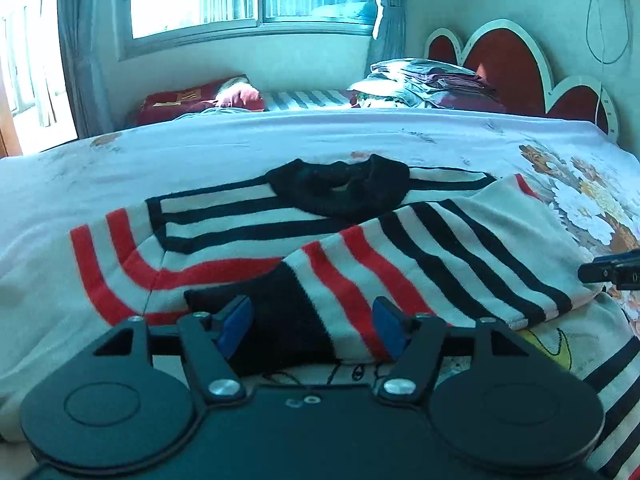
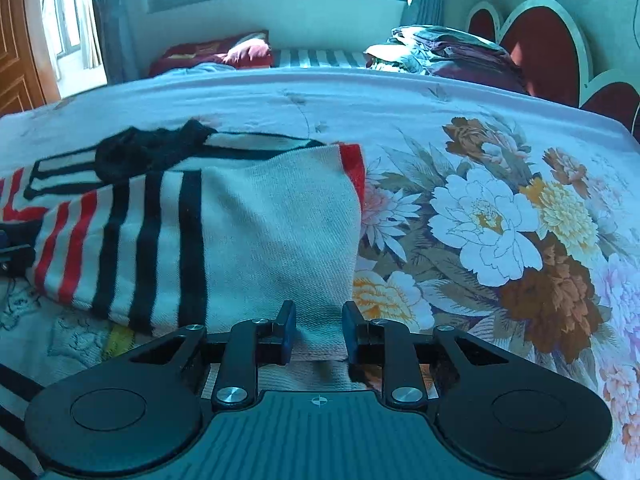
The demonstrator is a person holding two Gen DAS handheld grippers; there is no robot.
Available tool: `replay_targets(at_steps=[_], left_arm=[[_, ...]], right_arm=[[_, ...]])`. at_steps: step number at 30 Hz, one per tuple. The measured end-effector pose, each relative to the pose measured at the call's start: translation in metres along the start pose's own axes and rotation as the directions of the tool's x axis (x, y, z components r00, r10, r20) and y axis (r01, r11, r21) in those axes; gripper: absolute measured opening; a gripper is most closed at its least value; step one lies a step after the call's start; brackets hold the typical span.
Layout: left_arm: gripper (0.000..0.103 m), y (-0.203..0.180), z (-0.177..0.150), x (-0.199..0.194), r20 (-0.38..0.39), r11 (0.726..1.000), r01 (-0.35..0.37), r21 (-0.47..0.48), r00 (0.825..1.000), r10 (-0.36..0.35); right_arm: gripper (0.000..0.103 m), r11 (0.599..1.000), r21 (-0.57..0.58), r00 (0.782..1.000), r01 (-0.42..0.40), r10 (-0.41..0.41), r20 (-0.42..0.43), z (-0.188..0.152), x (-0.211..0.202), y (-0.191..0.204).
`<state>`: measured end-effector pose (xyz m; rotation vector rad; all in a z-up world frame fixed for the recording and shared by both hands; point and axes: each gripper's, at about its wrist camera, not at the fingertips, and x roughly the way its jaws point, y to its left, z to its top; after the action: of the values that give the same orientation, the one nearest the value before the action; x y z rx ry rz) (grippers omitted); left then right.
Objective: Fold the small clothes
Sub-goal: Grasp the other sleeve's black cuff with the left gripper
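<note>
A white sweater [image 1: 224, 216] with red and black stripes and a black collar [image 1: 340, 192] lies flat on the bed. Its right sleeve [image 1: 400, 264] is folded across the body, the black cuff nearest me. My left gripper [image 1: 312, 320] stands open over that cuff, with the sleeve end lying between its blue pads. In the right wrist view the sleeve's white upper part [image 2: 260, 232] runs down into my right gripper [image 2: 319, 334], which is shut on its edge. The right gripper's tip [image 1: 612, 272] shows at the left view's right border.
A floral sheet [image 2: 500, 220] covers the bed to the right of the sweater. A pile of folded bedding [image 1: 432, 84] and a red headboard [image 1: 504, 64] stand at the far right. A red pillow [image 1: 200, 100] lies under the window.
</note>
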<state>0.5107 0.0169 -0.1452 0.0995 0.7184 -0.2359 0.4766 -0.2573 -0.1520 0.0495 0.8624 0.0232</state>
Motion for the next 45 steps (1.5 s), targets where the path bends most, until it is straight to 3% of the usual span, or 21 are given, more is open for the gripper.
replay_targets(at_steps=[3, 8, 10, 13, 15, 17, 18, 20, 22, 25, 27, 31, 34, 35, 37, 38, 40, 42, 43, 45], left_arm=[[0.073, 0.005, 0.003, 0.025, -0.07, 0.999, -0.002, -0.045, 0.998, -0.001], [0.075, 0.01, -0.001, 0.026, -0.091, 0.999, 0.009, -0.032, 0.996, -0.012], [0.075, 0.021, -0.004, 0.009, -0.067, 0.997, 0.013, -0.075, 0.998, -0.018], [0.077, 0.052, -0.018, -0.027, -0.037, 0.985, -0.045, -0.168, 0.999, 0.039], [0.076, 0.082, -0.036, -0.056, -0.017, 0.96, -0.086, -0.266, 0.996, 0.085], [0.067, 0.11, -0.056, -0.081, -0.01, 0.928, -0.121, -0.352, 0.992, 0.125], [0.058, 0.125, -0.065, -0.094, -0.016, 0.909, -0.152, -0.387, 0.987, 0.158], [0.054, 0.154, -0.082, -0.114, -0.021, 0.858, -0.195, -0.475, 0.977, 0.211], [0.054, 0.193, -0.102, -0.134, -0.032, 0.754, -0.245, -0.609, 0.958, 0.285], [0.046, 0.245, -0.131, -0.15, -0.099, 0.563, -0.282, -0.777, 0.938, 0.333], [0.036, 0.271, -0.145, -0.155, -0.091, 0.474, -0.242, -0.846, 0.943, 0.319], [0.035, 0.303, -0.156, -0.156, -0.042, 0.358, -0.161, -0.92, 0.947, 0.317], [0.035, 0.319, -0.166, -0.153, 0.006, 0.273, -0.088, -0.958, 0.945, 0.327], [0.035, 0.324, -0.169, -0.152, 0.024, 0.246, -0.061, -0.967, 0.944, 0.329], [0.034, 0.332, -0.173, -0.151, 0.056, 0.206, -0.015, -0.978, 0.941, 0.333], [0.034, 0.334, -0.173, -0.15, 0.063, 0.201, -0.006, -0.98, 0.941, 0.334], [0.029, 0.341, -0.172, -0.148, 0.058, 0.218, -0.019, -0.976, 0.939, 0.339], [0.019, 0.345, -0.169, -0.146, 0.037, 0.24, -0.05, -0.969, 0.937, 0.346], [0.011, 0.345, -0.169, -0.145, 0.027, 0.244, -0.064, -0.968, 0.936, 0.351], [0.008, 0.349, -0.171, -0.145, 0.024, 0.248, -0.068, -0.966, 0.936, 0.35]], right_arm=[[0.025, 0.999, 0.04, 0.999, -0.032, 0.032, 0.013, 0.008, 0.004, 0.009], [0.025, 0.998, -0.04, 0.998, 0.055, -0.057, -0.041, 0.012, 0.027, 0.034], [0.025, 0.999, -0.047, 0.999, 0.028, -0.03, -0.034, 0.014, 0.017, 0.037], [0.025, 1.0, 0.002, 1.0, -0.023, 0.023, 0.018, 0.01, -0.005, 0.038], [0.025, 0.999, 0.028, 0.999, -0.039, 0.038, 0.021, 0.007, -0.013, 0.043], [0.025, 0.996, 0.063, 0.998, -0.066, 0.066, 0.004, 0.005, -0.014, 0.053], [0.025, 0.994, 0.077, 0.997, -0.082, 0.083, -0.006, 0.004, -0.014, 0.058], [0.025, 0.989, 0.094, 0.993, -0.116, 0.117, -0.015, 0.002, -0.012, 0.073], [0.025, 0.987, 0.074, 0.989, -0.141, 0.143, -0.022, 0.002, -0.011, 0.091], [0.025, 0.989, 0.036, 0.99, -0.141, 0.142, -0.022, 0.008, -0.006, 0.113], [0.025, 0.992, 0.035, 0.992, -0.123, 0.124, -0.023, 0.012, -0.002, 0.121], [0.026, 0.993, 0.046, 0.993, -0.113, 0.114, -0.019, 0.019, 0.0, 0.124], [0.069, 0.992, 0.055, 0.994, -0.114, 0.113, 0.007, 0.021, -0.004, 0.12], [0.069, 0.992, 0.055, 0.993, -0.113, 0.112, 0.027, 0.021, -0.007, 0.119], [0.069, 0.993, 0.06, 0.994, -0.104, 0.103, 0.026, 0.023, -0.008, 0.115], [0.069, 0.993, 0.069, 0.995, -0.093, 0.091, 0.027, 0.024, -0.008, 0.112], [0.068, 0.994, 0.09, 0.998, -0.063, 0.06, 0.035, 0.025, -0.006, 0.105], [0.048, 0.992, 0.115, 0.999, -0.049, 0.046, 0.026, 0.025, -0.003, 0.097], [0.033, 0.99, 0.132, 0.999, -0.051, 0.049, 0.014, 0.025, -0.001, 0.093], [0.023, 0.983, 0.173, 0.998, -0.06, 0.06, 0.005, 0.023, 0.001, 0.085]])
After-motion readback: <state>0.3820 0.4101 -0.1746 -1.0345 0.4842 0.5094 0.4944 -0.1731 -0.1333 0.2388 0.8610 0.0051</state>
